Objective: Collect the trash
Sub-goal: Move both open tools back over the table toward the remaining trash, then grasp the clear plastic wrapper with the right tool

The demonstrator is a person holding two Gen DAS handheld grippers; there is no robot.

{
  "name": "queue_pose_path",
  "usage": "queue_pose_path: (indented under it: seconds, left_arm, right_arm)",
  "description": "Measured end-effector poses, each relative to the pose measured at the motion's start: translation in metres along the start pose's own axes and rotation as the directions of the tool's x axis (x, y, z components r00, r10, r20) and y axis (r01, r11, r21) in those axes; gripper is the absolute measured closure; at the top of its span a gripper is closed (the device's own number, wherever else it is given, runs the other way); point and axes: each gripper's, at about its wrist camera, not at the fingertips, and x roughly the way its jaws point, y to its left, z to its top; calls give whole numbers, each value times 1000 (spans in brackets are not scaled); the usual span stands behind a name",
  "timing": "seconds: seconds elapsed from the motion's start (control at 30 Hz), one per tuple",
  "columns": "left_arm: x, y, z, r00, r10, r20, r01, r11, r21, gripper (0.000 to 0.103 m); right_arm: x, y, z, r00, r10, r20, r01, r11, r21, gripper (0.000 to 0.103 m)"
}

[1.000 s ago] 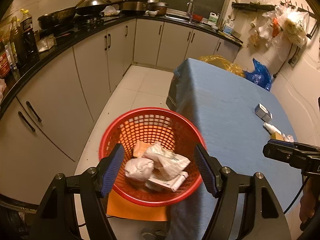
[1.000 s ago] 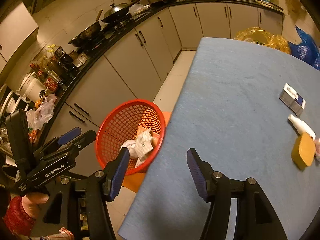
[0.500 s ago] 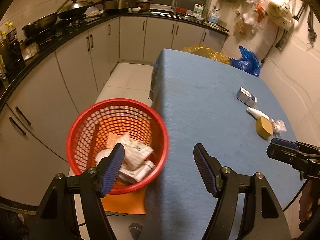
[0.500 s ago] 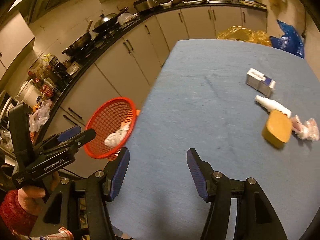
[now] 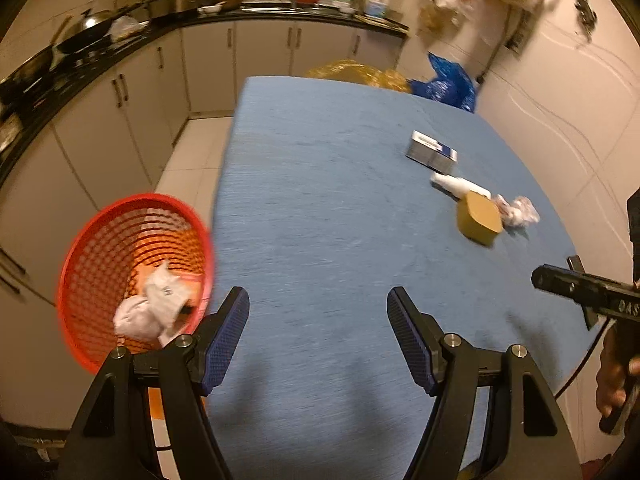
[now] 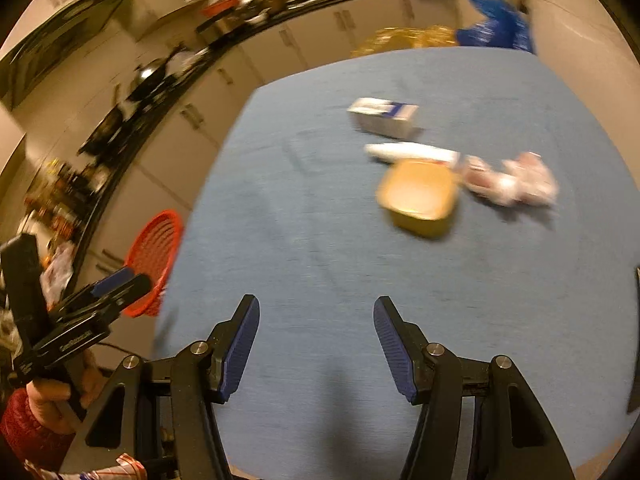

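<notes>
A red mesh basket [image 5: 100,256] [image 6: 154,248] holding crumpled white trash [image 5: 154,306] stands on the floor left of the blue table [image 5: 320,208]. On the table lie a small white-and-blue box [image 5: 432,151] [image 6: 384,117], a white tube [image 5: 456,185] [image 6: 412,152], a yellow block [image 5: 480,218] [image 6: 418,192] and a crumpled wrapper [image 5: 518,210] [image 6: 512,180]. My left gripper [image 5: 318,336] hangs open over the table's near part, empty. My right gripper [image 6: 316,340] is open too, nothing between its fingers, short of the yellow block.
White cabinets under a black counter with pans [image 5: 80,44] run along the left and back. A blue bag [image 5: 448,84] and a yellow bag [image 5: 360,74] lie past the table's far end. A wall [image 5: 560,120] stands to the right.
Both grippers swung right from above the basket to over the table. The basket slid to the left in both views and the table items came closer. Openings unchanged.
</notes>
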Motion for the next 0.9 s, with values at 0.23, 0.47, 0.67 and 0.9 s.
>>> queue_pose_path:
  seconds: [0.23, 0.47, 0.67, 0.9]
  left_arm:
    - [12, -36, 8, 999, -32, -20, 33, 998, 56, 33]
    - [19, -57, 16, 998, -36, -46, 39, 996, 78, 33]
    - [25, -72, 26, 997, -34, -65, 39, 996, 74, 33]
    - [31, -75, 29, 997, -7, -74, 11, 998, 58, 33]
  right_arm:
    - [-16, -87, 25, 994, -104, 43, 96, 983, 159, 39]
    - [-8, -142, 70, 994, -88, 66, 67, 959, 274, 39]
    - [29, -158, 98, 996, -88, 13, 81, 955, 287, 41]
    - [52, -152, 103, 998, -58, -39, 66, 965, 254, 65]
